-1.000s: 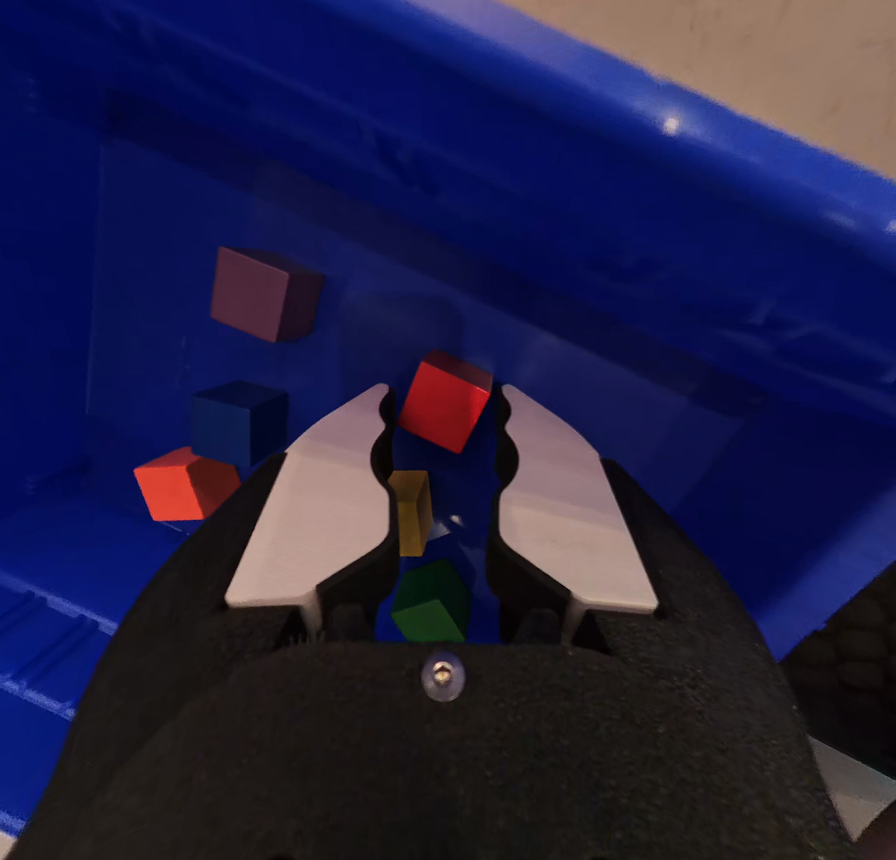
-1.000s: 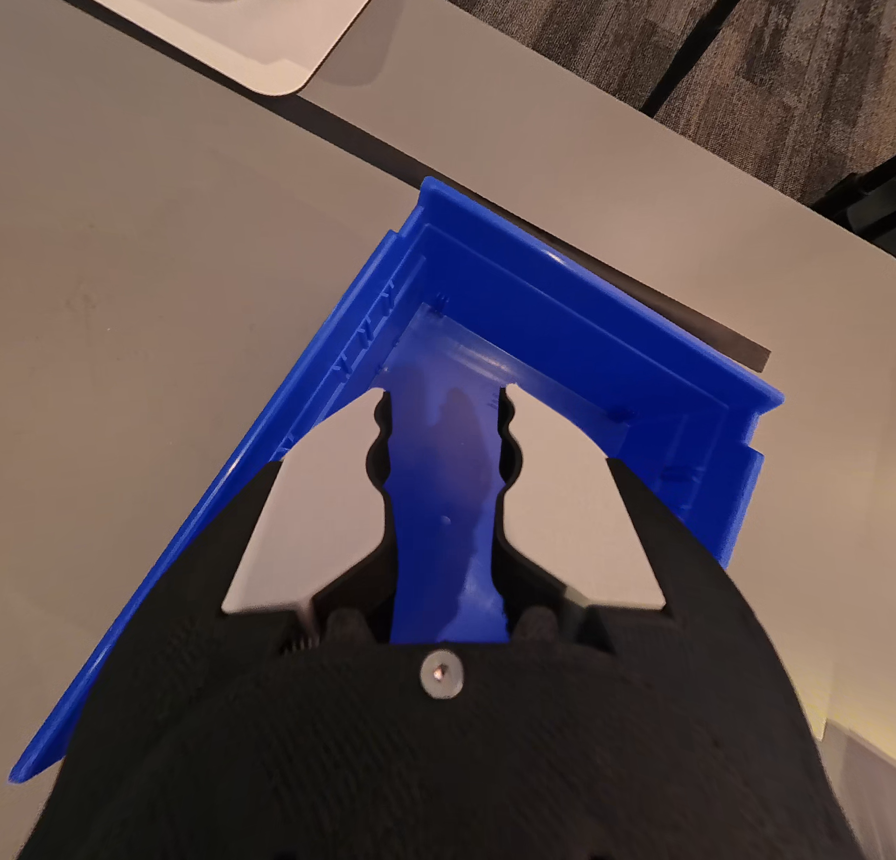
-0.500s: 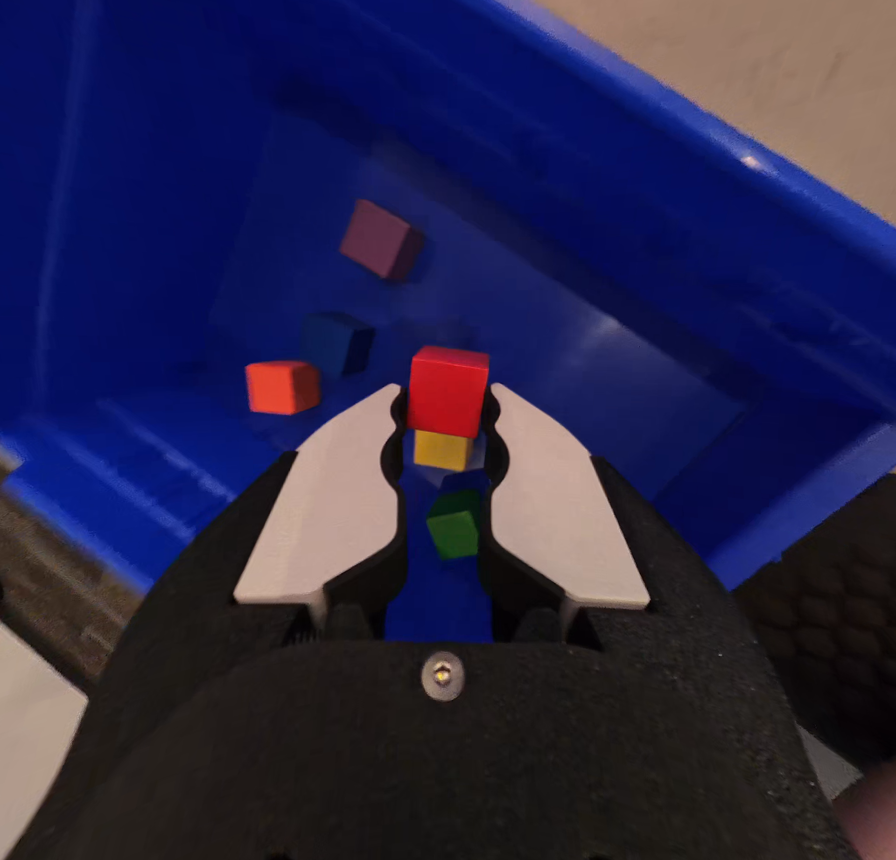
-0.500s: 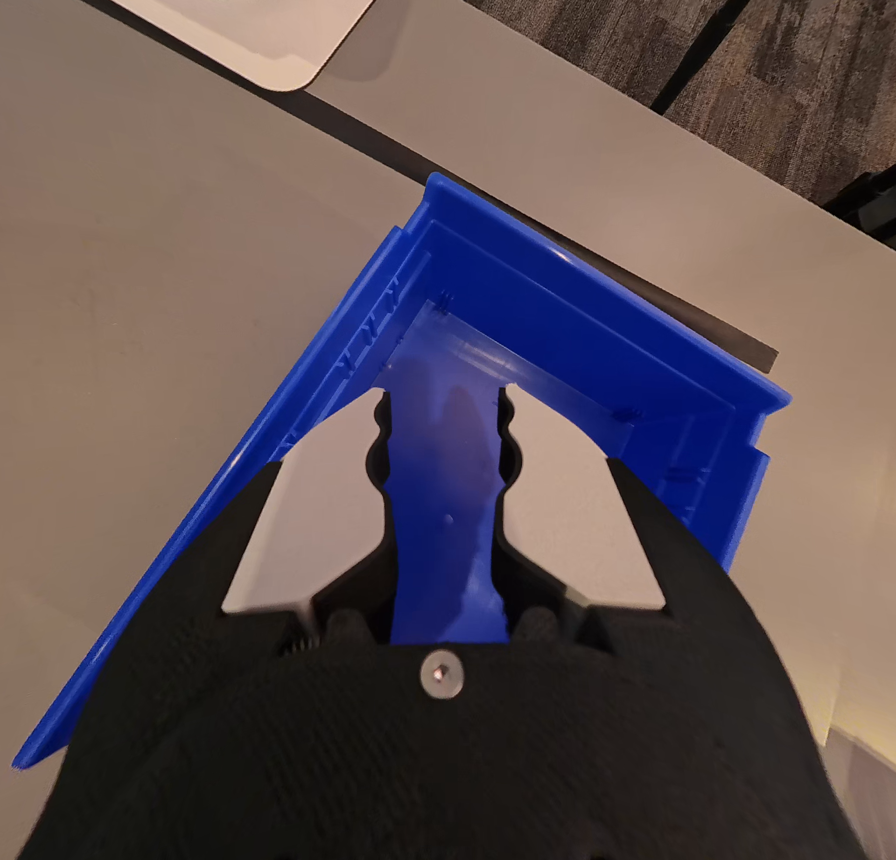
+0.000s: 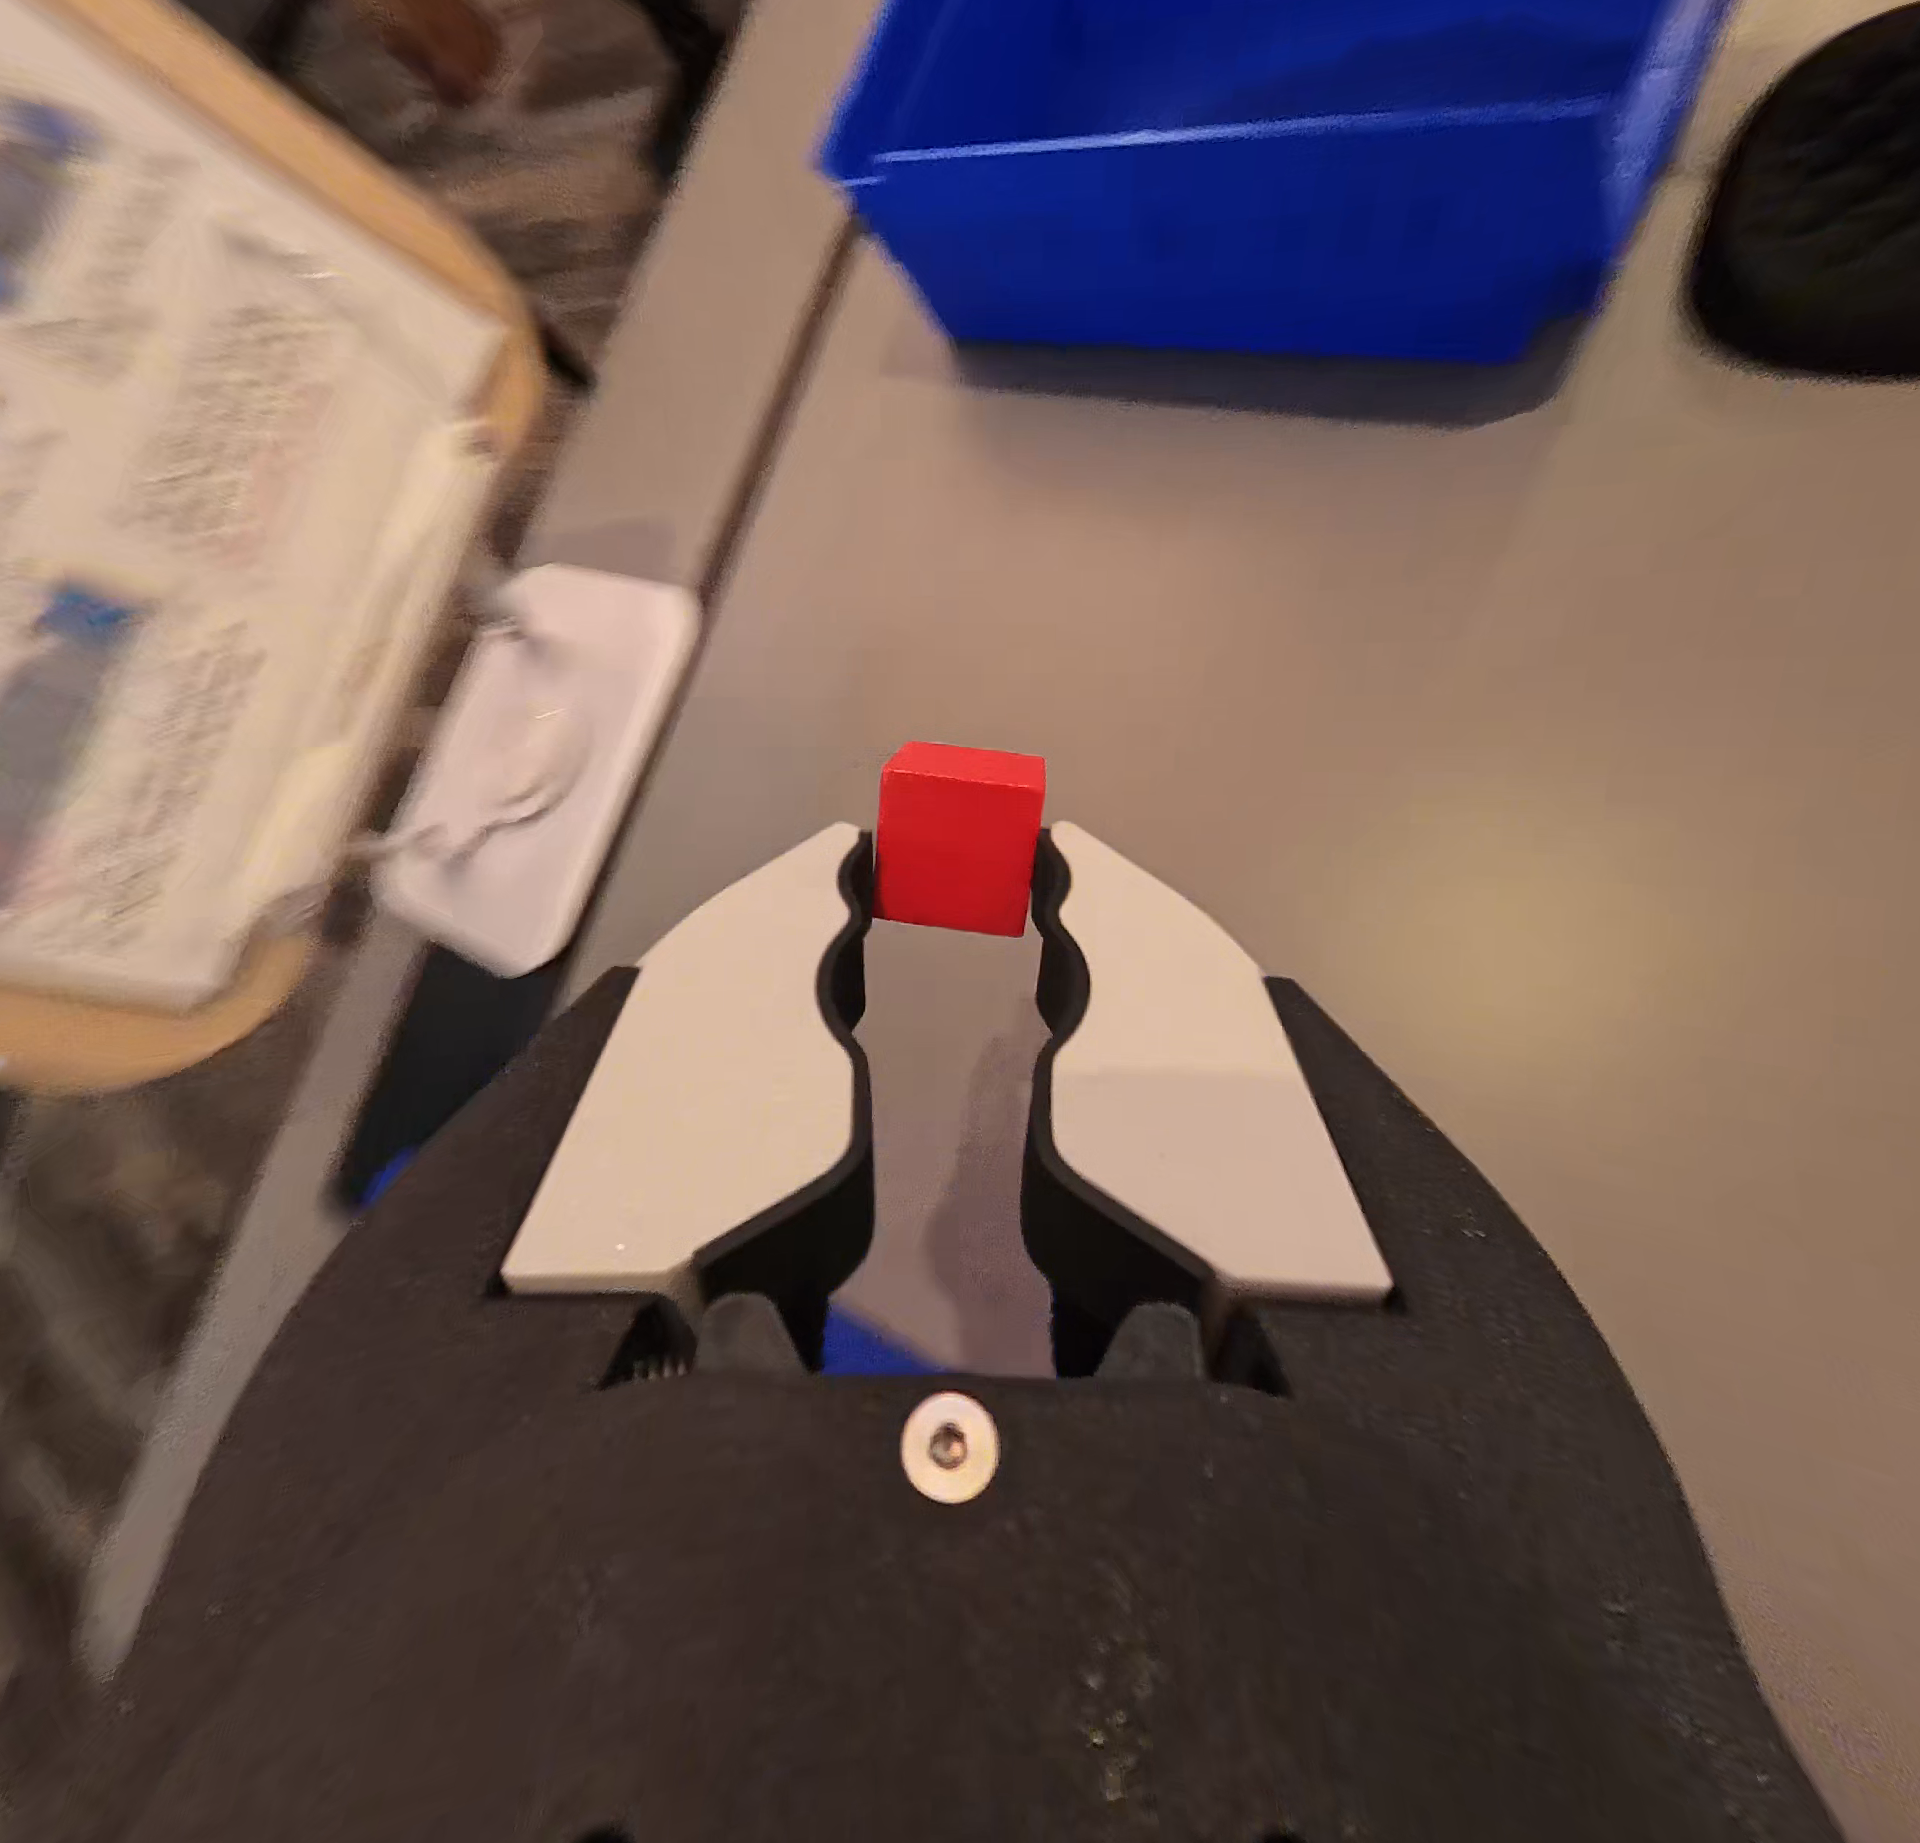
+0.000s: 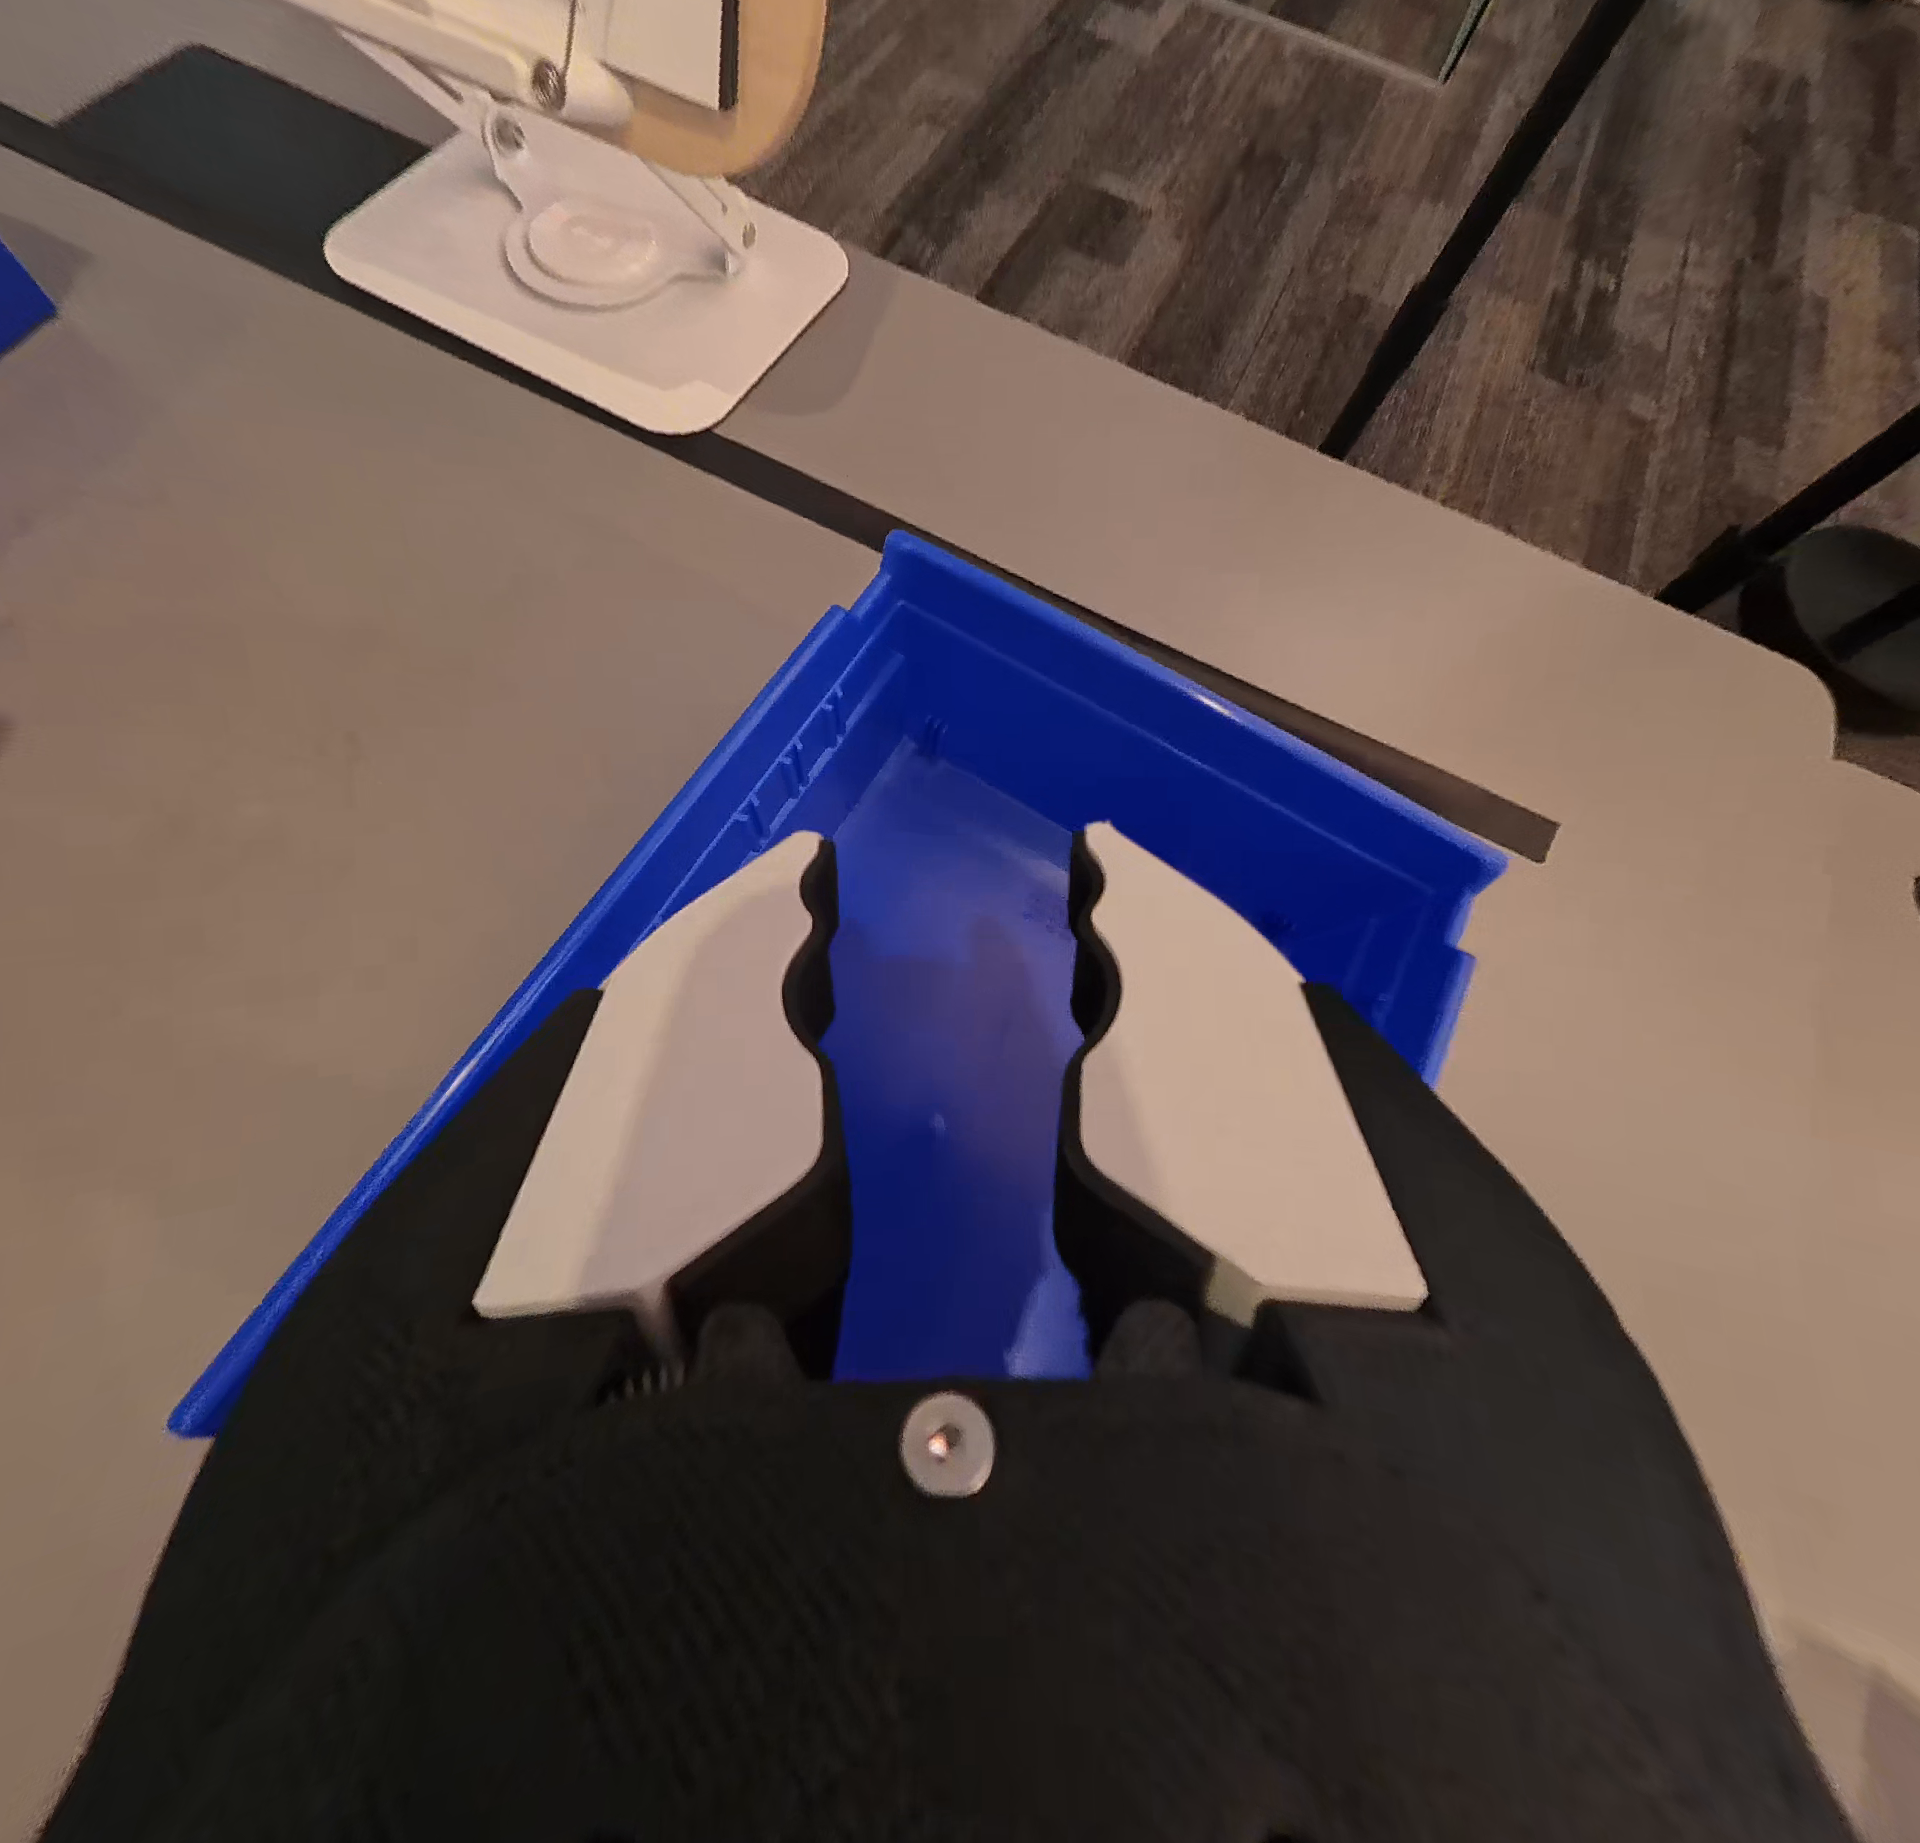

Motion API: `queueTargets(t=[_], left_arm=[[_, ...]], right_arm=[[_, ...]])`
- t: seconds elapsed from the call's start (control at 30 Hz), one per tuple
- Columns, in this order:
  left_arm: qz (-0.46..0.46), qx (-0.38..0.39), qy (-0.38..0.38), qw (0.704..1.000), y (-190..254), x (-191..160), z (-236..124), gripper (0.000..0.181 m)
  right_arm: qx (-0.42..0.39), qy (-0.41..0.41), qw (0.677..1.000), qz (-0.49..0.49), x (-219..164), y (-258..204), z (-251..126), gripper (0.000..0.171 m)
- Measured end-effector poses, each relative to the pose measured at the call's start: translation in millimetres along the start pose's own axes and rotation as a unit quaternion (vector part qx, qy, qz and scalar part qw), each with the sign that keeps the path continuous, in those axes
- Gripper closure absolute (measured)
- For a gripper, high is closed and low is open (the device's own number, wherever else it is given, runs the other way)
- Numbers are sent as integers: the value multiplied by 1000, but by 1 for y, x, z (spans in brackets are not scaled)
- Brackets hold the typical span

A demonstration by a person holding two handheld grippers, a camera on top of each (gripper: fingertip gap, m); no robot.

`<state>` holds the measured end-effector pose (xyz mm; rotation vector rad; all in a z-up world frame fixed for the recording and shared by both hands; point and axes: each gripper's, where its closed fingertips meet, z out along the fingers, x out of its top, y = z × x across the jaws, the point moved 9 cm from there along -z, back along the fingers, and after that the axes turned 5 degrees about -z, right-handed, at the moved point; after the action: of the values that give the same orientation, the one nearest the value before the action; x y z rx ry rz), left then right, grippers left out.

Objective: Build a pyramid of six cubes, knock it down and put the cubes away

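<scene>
Left wrist view: the left tongs [image 5: 956, 848] are closed on a red cube [image 5: 958, 837], pinched between the very tips at the centre of the frame and held above the grey surface [image 5: 1351, 671]. The cube sits square to the camera, one flat face toward it and its top face just showing; being a cube, it has no long axis. A blue bin [image 5: 1247, 235] stands at the upper middle and right, cut off by the top edge; only its near outer wall and a strip of inner wall show, so its contents are hidden. A black rounded shape [image 5: 1818, 224] at the upper right edge is too blurred to identify. At left, a blurred wood-framed board [image 5: 208, 443] on a white stand base [image 5: 551, 754] runs off the frame.

Right wrist view: the right tongs [image 6: 951, 843] stand apart and hold nothing. They hang over a second blue bin [image 6: 1195, 744] at the centre; the visible part of its floor is bare, while the tongs' black body hides its near part. The white stand base [image 6: 592, 307] sits at the upper left on the surface [image 6: 312, 754], and dark wood floor [image 6: 1247, 183] fills the upper right.
</scene>
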<state>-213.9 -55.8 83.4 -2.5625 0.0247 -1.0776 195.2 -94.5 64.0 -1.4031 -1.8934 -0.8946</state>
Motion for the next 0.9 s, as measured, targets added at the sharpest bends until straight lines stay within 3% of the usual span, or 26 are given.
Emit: queueTargets(t=[0.17,0.37,0.6,0.9], left_arm=[[-13,-154,-90,984,34,25,103,152],[25,-166,-205,964,49,27,179,152],[34,-173,-240,955,57,28,216,152],[63,-188,-272,942,59,20,222,153]], right_arm=[[15,28,999,20,-7,14,-16,125],[24,14,1000,15,-14,20,-17,126],[41,-2,999,2,-16,15,-9,125],[49,5,999,14,-18,21,-10,125]])
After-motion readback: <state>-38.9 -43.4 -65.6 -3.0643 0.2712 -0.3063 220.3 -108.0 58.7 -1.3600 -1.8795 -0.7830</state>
